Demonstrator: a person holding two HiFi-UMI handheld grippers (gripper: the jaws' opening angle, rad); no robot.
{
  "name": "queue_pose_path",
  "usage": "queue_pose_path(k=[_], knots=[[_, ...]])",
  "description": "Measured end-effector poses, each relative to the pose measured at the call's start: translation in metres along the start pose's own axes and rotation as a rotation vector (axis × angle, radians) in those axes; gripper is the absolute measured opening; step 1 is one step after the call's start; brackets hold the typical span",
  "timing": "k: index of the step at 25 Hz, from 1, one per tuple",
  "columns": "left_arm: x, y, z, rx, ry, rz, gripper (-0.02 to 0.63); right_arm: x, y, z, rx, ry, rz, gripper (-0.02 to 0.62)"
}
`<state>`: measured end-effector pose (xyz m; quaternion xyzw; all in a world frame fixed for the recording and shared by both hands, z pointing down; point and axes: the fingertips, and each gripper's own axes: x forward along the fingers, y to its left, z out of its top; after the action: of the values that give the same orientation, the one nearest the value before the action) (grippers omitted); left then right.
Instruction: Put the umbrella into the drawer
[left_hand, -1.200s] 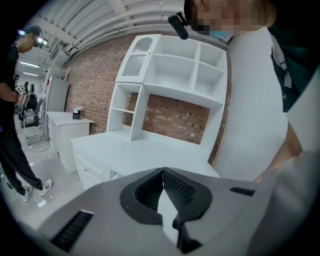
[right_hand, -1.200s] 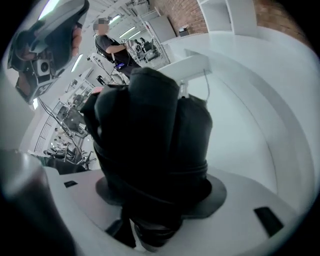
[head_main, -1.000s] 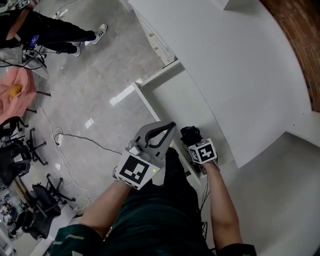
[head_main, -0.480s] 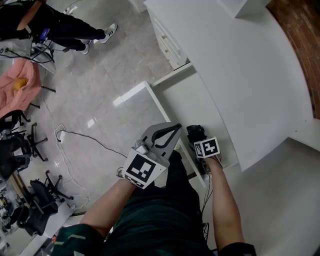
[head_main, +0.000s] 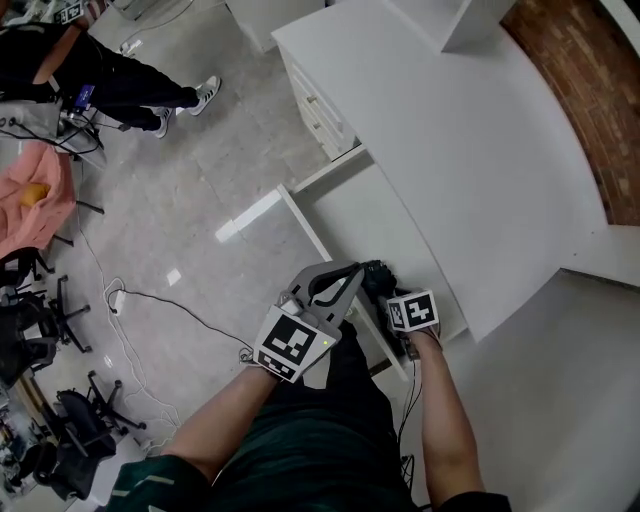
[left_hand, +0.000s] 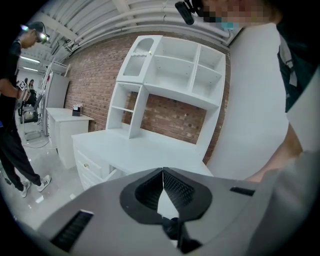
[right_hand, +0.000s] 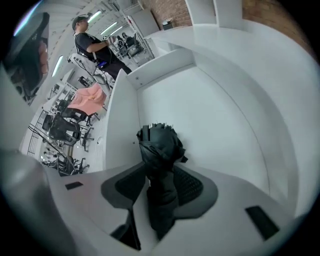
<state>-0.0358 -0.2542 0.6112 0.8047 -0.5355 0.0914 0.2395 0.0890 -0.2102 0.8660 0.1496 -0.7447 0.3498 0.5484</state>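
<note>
Right gripper (right_hand: 161, 172): jaws, just closed inward, pinch the folded black umbrella (right_hand: 159, 145), which points ahead of them into the open white drawer (right_hand: 125, 115). Whether its tip rests there is unclear. Release remains. Left gripper (left_hand: 163, 172): jaws pressed together, empty.

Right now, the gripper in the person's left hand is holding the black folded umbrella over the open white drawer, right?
Not quite: the right gripper holds the black folded umbrella over the open white drawer, its jaws having just closed in on it, as the right gripper view shows. The left gripper is shut and empty.
</note>
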Motion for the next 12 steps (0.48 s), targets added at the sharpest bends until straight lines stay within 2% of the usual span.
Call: queue_pose_path(k=[3, 7, 12], knots=[[-0.004, -0.002, 0.006, -0.007, 0.004, -0.014, 0.006, -0.029, 0.004, 0.017, 0.049, -0.103, -0.023, 0.089], [-0.008, -0.009, 0.014, -0.02, 0.012, -0.04, 0.006, -0.072, 0.014, 0.037, 0.102, -0.245, -0.034, 0.023], [-0.022, -0.02, 0.025, -0.027, 0.012, -0.073, 0.006, -0.12, 0.036, 0.049, 0.082, -0.37, -0.065, 0.012]])
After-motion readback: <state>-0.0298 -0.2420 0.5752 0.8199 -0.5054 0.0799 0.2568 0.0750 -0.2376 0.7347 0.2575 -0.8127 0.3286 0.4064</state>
